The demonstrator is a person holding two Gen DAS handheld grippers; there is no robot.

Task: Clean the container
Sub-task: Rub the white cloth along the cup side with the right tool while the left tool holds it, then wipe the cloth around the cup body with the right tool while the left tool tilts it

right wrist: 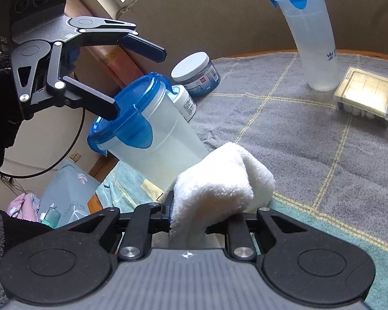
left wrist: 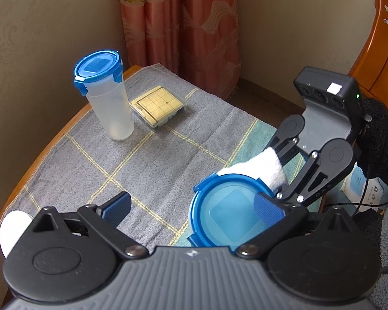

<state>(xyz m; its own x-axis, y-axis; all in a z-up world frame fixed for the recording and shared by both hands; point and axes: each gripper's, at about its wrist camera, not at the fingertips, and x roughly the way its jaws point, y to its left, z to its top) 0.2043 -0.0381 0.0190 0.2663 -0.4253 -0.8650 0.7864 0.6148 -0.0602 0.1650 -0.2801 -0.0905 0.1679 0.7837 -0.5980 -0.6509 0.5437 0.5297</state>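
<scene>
A translucent container with a blue lid (right wrist: 152, 139) stands on the grey cloth; its lid (left wrist: 225, 214) shows from above in the left wrist view. My left gripper (left wrist: 192, 209) is open; one finger (right wrist: 95, 103) rests on the lid's rim and the other (right wrist: 144, 46) hangs free above it. My right gripper (right wrist: 209, 222) is shut on a folded white towel (right wrist: 219, 180) and holds it against the container's side. The towel (left wrist: 261, 168) also shows behind the lid in the left wrist view.
A second tall blue-lidded container (left wrist: 106, 95) stands at the far side beside a clear box with a yellow grid top (left wrist: 157, 106). A white-lidded jar (right wrist: 196, 75) and a small bottle (right wrist: 185, 102) lie behind the near container. The table edge (left wrist: 38, 155) runs on the left.
</scene>
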